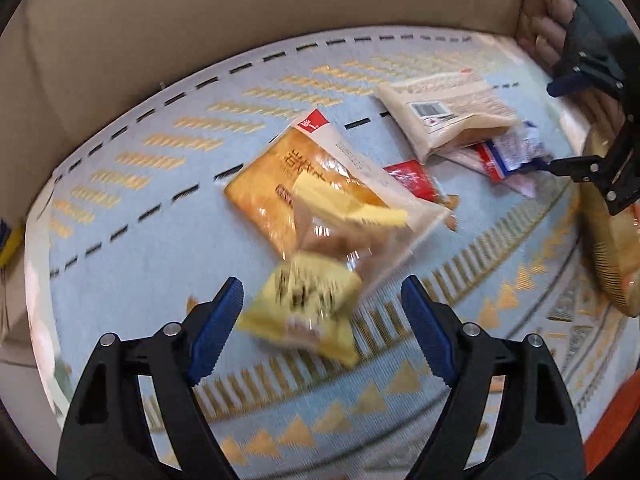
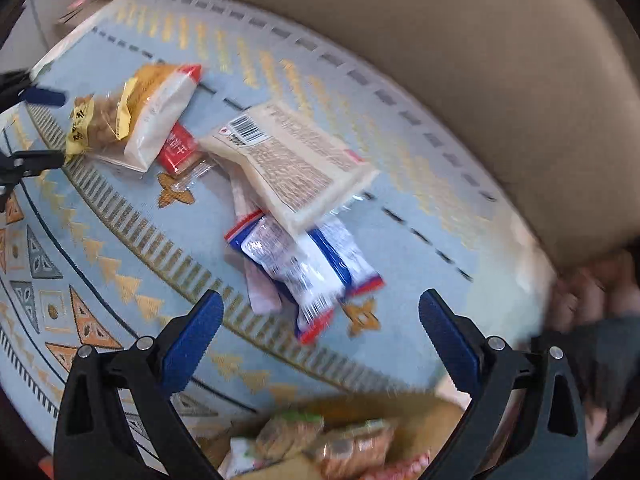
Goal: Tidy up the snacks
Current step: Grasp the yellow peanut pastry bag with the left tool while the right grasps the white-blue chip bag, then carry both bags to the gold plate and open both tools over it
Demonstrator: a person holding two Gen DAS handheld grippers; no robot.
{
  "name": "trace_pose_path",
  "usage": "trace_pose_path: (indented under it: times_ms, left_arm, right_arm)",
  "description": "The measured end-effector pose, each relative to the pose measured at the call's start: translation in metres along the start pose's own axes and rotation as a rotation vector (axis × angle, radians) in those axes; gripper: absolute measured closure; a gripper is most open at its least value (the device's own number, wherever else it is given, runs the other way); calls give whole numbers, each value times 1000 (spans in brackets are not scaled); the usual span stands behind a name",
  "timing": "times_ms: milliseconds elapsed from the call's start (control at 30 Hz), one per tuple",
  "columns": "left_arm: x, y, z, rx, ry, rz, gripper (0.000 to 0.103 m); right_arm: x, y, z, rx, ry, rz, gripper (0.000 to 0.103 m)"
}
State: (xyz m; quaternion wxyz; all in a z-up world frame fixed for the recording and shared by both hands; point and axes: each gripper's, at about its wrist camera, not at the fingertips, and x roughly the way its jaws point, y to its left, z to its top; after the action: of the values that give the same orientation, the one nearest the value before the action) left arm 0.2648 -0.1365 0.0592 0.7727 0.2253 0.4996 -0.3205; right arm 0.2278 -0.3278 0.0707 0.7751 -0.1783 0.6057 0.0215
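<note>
Lying on the pale blue rug (image 1: 132, 240), the snacks sit in two loose clusters. Between the blue pads of the left gripper (image 1: 322, 322) is a small yellow packet (image 1: 304, 312) — blurred, and not pressed by either pad, so the jaws stand released around it. Just beyond it lies an orange bread bag (image 1: 288, 184), partly overlapped by the packet, with a small red packet (image 1: 410, 180) beside its far edge.

The right gripper (image 2: 320, 332) is also spread wide, gripping nothing. Ahead of its fingertips lies a blue-and-white wrapper (image 2: 300, 264), its red-trimmed end nearest the jaws but apart from both pads. A beige packet (image 2: 296, 164) with a barcode rests across the wrapper's far end. At the bottom of the right wrist view, just below the jaws, a box (image 2: 420, 408) holds more wrapped snacks — too blurred to name.

Both grippers point steeply down at the rug. A tan sofa (image 1: 200, 20) borders the rug's far edge.
</note>
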Motion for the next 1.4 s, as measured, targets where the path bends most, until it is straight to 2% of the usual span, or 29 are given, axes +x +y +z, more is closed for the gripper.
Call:
trace_pose_path:
  times_ms: [100,167,200,233,267,300,333,367,400,433,500,600,700,800,867,933,1067,1167,1300,1333,1400]
  left_arm:
    - [15,1,5,-15,36,-19,25]
    - [16,0,4,-25,29,-28,25]
    - [16,0,4,-29,26,-35,29]
    - [15,-1,4,-33,25,-34,47]
    - [15,-2,3,-33,30,-30,54]
    - [14,-3,2,-36,29,-24,58]
    - [13,-3,1,-39,25,-14,61]
    - [10,-4,-2,-47,21,-11,61]
    - [6,-4,-4,-57,14,-13,62]
    - [1,-5,-7,-68,6,-16,62]
    - [-16,-6,-18,-105,-20,-35,62]
    - [-44,-14,-37,-136,-51,-47,62]
    - [-75,-25,-66,-166,-76,-67,62]
    - [-100,-36,-98,-199,-84,-77,62]
    - [-111,-45,-122,-234,-81,-71,62]
    - [-118,-49,-147,-281,-69,-66,62]
    - [-119,-53,-194,-379,-62,-91,62]
    - [-113,-53,-218,-387,-72,-29,62]
    - [-103,-44,-234,-413,-55,39,62]
    - [-105,-40,-234,-427,-61,34,61]
    - [-111,-32,-234,-461,-94,11,61]
  right_arm:
    - [34,0,10,-48,62,-4,6]
    - [54,-2,16,-61,97,-2,6]
    - [59,-4,18,-58,106,14,6]
    - [63,-6,19,-39,110,39,7]
    - [65,-9,20,-17,117,61,12]
    - [67,-13,20,13,126,97,20]
    - [66,-15,20,32,123,105,21]
    - [64,-15,18,42,116,104,24]
    - [62,-13,15,40,117,94,33]
    - [59,-11,12,40,118,81,39]
    - [51,-9,2,65,114,76,46]
    - [29,-2,-17,106,82,83,50]
    - [1,7,-33,184,59,153,52]
    - [-32,29,-51,250,14,243,52]
    - [-48,55,-65,303,17,295,53]
    - [-54,77,-78,348,36,305,53]
    - [-57,135,-126,469,67,306,52]
    - [-52,159,-150,567,74,284,52]
    - [-53,189,-177,651,44,331,50]
    - [-54,194,-182,656,35,347,47]
    - [-59,199,-193,676,-7,333,19]
